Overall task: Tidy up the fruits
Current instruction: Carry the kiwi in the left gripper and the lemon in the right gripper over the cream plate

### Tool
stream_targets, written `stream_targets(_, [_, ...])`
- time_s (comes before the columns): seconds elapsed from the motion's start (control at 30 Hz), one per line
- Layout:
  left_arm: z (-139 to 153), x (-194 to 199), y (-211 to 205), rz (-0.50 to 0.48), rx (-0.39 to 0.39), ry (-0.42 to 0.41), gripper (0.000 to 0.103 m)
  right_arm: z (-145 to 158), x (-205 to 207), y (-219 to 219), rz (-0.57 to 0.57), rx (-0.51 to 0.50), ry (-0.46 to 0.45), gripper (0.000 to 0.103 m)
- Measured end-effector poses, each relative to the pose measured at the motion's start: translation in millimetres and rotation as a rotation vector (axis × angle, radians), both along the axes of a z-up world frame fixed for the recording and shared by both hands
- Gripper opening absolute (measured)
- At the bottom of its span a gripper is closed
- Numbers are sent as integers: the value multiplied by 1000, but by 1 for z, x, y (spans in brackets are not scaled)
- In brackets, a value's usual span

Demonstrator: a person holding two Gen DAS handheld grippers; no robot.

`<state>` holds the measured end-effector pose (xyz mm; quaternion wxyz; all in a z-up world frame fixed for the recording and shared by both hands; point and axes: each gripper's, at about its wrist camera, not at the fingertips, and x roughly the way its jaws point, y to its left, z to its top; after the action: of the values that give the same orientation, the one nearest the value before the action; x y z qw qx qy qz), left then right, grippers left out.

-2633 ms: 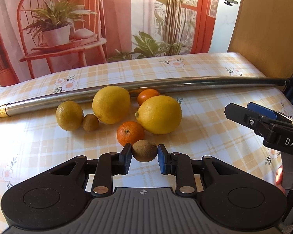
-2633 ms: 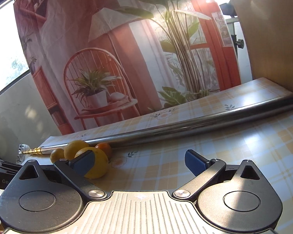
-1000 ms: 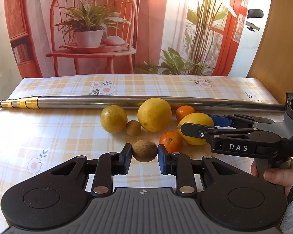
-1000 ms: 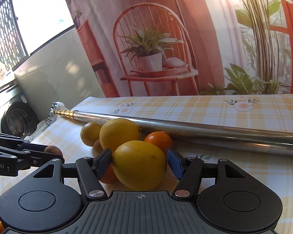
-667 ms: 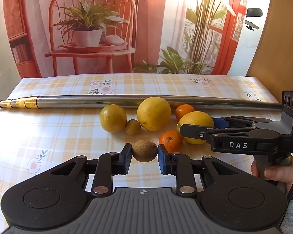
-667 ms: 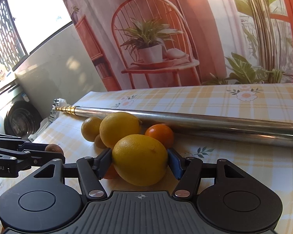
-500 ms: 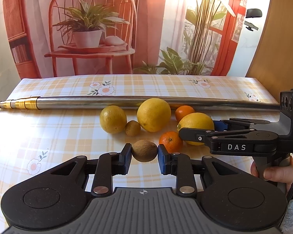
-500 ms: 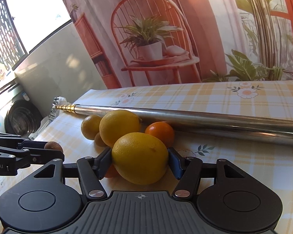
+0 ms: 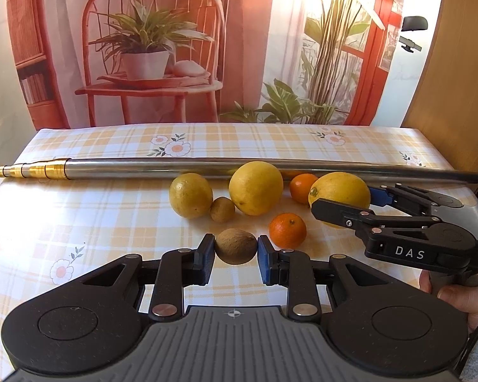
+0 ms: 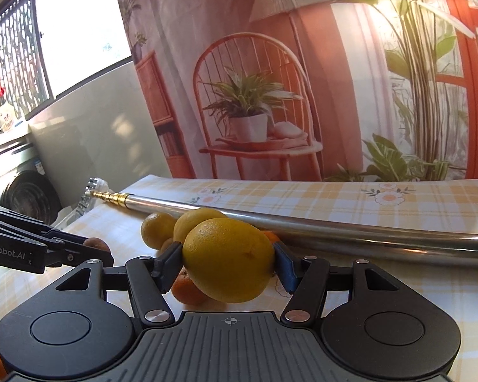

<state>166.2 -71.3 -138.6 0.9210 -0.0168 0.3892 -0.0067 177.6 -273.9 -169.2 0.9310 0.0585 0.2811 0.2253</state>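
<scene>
Since a moment ago: right hand-held gripper [image 10: 228, 259] closed onto big lemon [image 10: 228, 259], lifted slightly off worktop [image 9: 79, 210]. Left hand-held gripper [image 9: 235, 253] still pinching kiwi [image 9: 235, 246]. Best lifted slow, squeezed gently, kept clear of mandarin [image 9: 287, 230] alongside.

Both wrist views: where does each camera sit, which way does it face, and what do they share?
Left wrist: on the left gripper, facing across the table at the backdrop; jaws shut on a kiwi; right gripper and a hand show.
Right wrist: on the right gripper, facing leftward along the table; jaws shut on a lemon; left gripper shows.
Shared: pole, lemon, kiwi, nearest orange.
</scene>
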Motion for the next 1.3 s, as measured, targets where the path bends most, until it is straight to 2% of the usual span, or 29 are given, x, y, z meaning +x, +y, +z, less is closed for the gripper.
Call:
stream_targets(0.4, [2,-6,-2,-11,-4,-7,30,0,-2,-1,4,3,-9,57])
stream_targets(0.63, [8,-16,1,-32,-22,-33,30,0,6,11,40,-54,71,57])
stream_targets(1.03, [16,-51,23,-90,-64,-78,30,10,-51,10,-70,-1,144,57])
stream_targets(1.3, [4,-78,39,-136,-122,-70,30,29,-81,42,-50,-47,147,57])
